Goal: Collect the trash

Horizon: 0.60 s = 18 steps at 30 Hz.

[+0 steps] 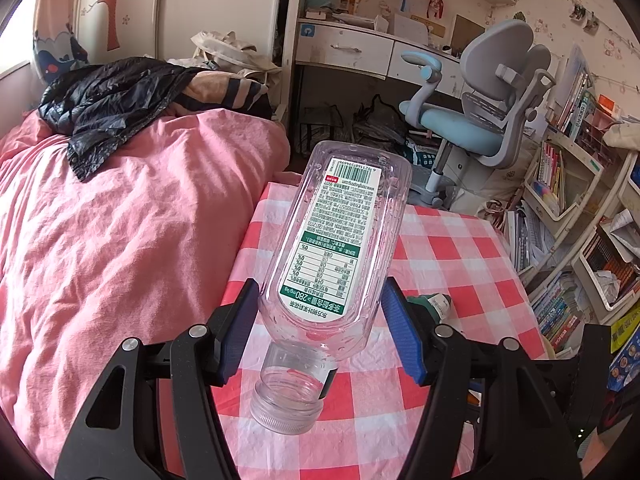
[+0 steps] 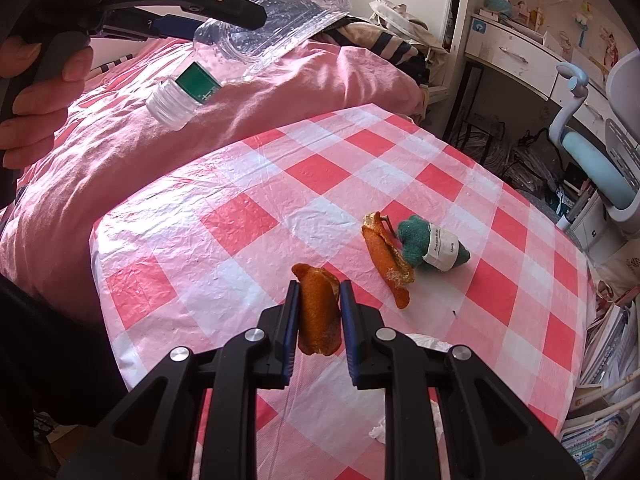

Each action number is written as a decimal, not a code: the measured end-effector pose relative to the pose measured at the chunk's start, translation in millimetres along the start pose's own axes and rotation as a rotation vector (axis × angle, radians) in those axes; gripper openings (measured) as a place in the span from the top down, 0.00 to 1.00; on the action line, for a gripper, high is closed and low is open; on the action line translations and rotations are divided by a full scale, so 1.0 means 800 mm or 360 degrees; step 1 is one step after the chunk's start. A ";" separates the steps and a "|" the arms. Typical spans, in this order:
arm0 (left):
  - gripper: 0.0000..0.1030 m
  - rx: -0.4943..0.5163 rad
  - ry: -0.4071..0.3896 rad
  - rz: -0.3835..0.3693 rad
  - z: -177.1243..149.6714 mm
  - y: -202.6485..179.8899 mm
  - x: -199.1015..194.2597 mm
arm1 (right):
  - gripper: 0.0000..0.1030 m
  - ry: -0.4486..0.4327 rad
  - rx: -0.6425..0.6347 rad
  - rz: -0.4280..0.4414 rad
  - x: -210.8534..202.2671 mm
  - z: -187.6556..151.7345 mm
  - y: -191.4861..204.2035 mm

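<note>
Left wrist view: the left gripper, jaws about half open, clamps an uncapped clear plastic bottle at frame centre, neck toward the camera, printed label up, nothing visible inside but droplets on the wall. Only this view shows the black jacket on the pink quilt at upper left and the desk chair at upper right. Right wrist view: the right gripper, jaws nearly closed, pinches an orange peel at lower centre above the checked tablecloth. Only here appear a second orange peel right of centre, touching a green plush toy with a white band, and crumpled white tissue partly hidden behind the right finger. At upper left, a hand holds the left gripper and bottle over the quilt.
</note>
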<state>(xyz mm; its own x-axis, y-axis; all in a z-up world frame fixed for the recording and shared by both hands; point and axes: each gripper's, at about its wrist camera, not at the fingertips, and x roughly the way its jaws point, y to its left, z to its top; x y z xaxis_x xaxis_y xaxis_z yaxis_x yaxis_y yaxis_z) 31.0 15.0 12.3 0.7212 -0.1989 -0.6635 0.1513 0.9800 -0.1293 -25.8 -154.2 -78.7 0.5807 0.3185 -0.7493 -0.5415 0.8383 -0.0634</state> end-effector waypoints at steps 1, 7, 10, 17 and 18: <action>0.42 -0.0001 -0.0004 -0.0001 0.000 0.002 -0.003 | 0.80 -0.0005 0.0004 -0.0004 -0.001 0.000 -0.001; 0.42 -0.0051 -0.0007 -0.0077 0.007 0.003 -0.016 | 0.80 -0.0056 0.0094 -0.0011 -0.019 0.001 -0.015; 0.42 -0.0085 -0.0008 -0.0149 0.009 -0.001 -0.019 | 0.80 -0.0082 0.0120 -0.0030 -0.038 -0.001 -0.024; 0.42 -0.0060 0.0012 -0.0341 0.003 -0.048 -0.014 | 0.80 -0.0101 0.0123 -0.0111 -0.086 -0.027 -0.060; 0.42 -0.0042 0.0018 -0.0360 0.002 -0.059 -0.012 | 0.80 -0.0100 0.0130 -0.0127 -0.093 -0.034 -0.067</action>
<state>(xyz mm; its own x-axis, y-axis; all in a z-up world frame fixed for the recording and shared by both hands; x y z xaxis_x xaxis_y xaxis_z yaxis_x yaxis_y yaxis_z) 18.2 -29.7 25.9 0.6632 -0.4138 -0.6237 0.2906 0.9103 -0.2949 -56.5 -235.1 -37.7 0.6581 0.2744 -0.7012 -0.4424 0.8944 -0.0653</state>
